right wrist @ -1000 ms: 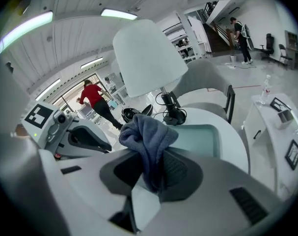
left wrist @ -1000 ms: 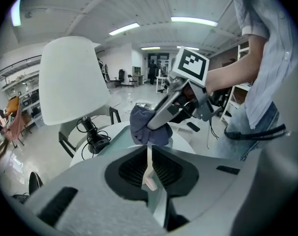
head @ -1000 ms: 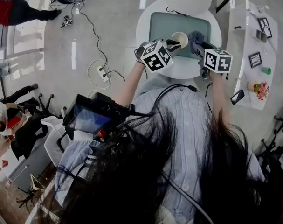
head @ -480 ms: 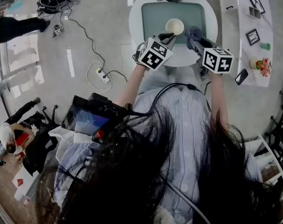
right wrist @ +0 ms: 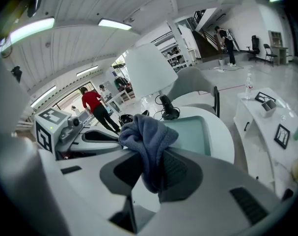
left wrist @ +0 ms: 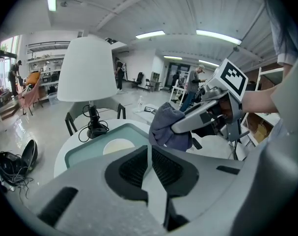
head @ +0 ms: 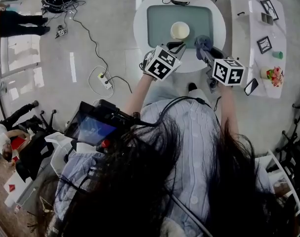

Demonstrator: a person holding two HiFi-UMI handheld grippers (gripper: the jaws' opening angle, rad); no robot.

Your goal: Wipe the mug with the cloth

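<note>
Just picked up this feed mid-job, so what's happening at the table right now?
A person holds a gripper in each hand over a round white table. The right gripper is shut on a grey cloth. The left gripper is shut and empty. The mug stands alone on the green tray, touched by neither, so no wiping is under way.

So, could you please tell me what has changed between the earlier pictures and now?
The left gripper has let go of the mug, which was at its jaws a second ago and now stands alone on the green tray. The gripper has drawn back towards the person, jaws together. The right gripper stays shut on the cloth, beside the left one.
</note>
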